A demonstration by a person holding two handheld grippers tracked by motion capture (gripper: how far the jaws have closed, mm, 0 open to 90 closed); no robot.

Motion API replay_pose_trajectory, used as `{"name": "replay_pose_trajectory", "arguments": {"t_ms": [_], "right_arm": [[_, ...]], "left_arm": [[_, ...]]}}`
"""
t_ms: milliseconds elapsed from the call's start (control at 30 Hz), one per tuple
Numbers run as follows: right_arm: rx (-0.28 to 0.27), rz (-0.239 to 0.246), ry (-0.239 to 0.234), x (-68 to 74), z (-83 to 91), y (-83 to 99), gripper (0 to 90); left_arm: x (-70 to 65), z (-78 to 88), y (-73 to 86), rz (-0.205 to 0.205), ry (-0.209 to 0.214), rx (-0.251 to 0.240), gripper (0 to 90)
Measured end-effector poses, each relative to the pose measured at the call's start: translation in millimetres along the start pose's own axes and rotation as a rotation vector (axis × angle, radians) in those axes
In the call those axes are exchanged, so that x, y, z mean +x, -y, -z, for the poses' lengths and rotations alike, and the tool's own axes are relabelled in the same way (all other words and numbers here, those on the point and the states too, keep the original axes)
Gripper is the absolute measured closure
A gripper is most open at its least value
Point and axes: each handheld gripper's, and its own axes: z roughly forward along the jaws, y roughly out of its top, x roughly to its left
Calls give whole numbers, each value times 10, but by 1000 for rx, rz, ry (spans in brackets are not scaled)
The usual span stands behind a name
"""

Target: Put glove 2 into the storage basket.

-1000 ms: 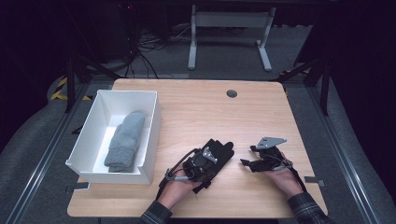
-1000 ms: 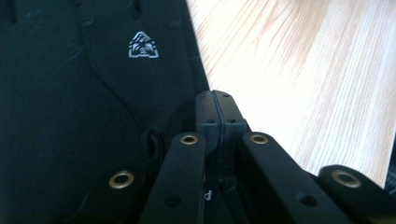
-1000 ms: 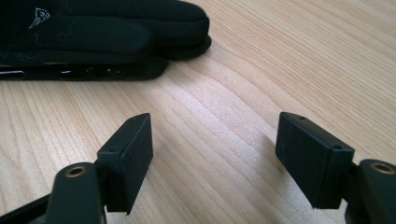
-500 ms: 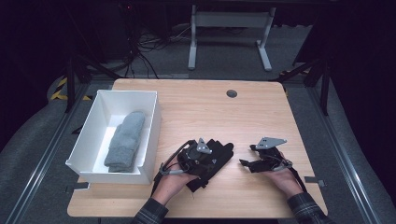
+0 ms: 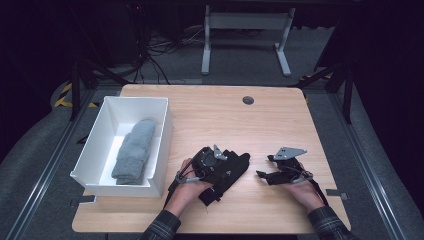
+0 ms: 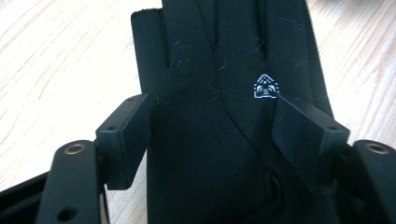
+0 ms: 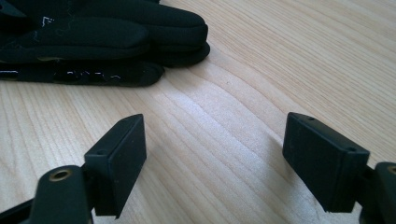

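Since my left gripper (image 5: pixel 227 167) has just been opening, its jaws now stand apart over the black glove (image 6: pixel 219 93) and no longer pinch it; the cloth lies loose between them on the table (image 5: pixel 210 112), at lower centre of the high view. My worry is that if I close again this far over the palm I'll only gather the top layer, and the glove could slide or unfold as I lift. It could also snag on the near wall of the white bin (image 5: pixel 159 150), just left of it in the high view, where a grey glove (image 5: pixel 134 150) already lies. My right gripper (image 5: pixel 265 175) rests released on bare wood at lower right, holding nothing, the black fingertips ahead at upper left of its own view. Open room lies above and to the right; the table's near edge is close to my wrists.
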Motion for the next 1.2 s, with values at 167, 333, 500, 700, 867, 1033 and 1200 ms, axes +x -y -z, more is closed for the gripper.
{"name": "replay_pose_trajectory", "arguments": {"t_ms": [167, 333, 500, 700, 867, 1033, 1200], "right_arm": [[0, -1, 1, 1, 0, 0, 221], [0, -1, 1, 2, 0, 0, 221], [-2, -2, 3, 4, -1, 1, 221], [-1, -3, 4, 6, -1, 1, 221], [-1, -3, 4, 7, 0, 1, 222], [-1, -3, 4, 7, 0, 1, 221], [-1, -3, 4, 7, 0, 1, 221]], "left_arm": [[10, -35, 34, 20, 15, -4, 274], [41, -66, 57, 40, 39, -4, 276], [32, -67, 64, 40, 38, -2, 279], [-16, -34, 56, 21, 62, 10, 450], [-57, -7, 48, -33, 76, 11, 631], [-55, 29, 0, 3, 99, 28, 674], [-55, 151, -40, 22, 116, 0, 678]]}}
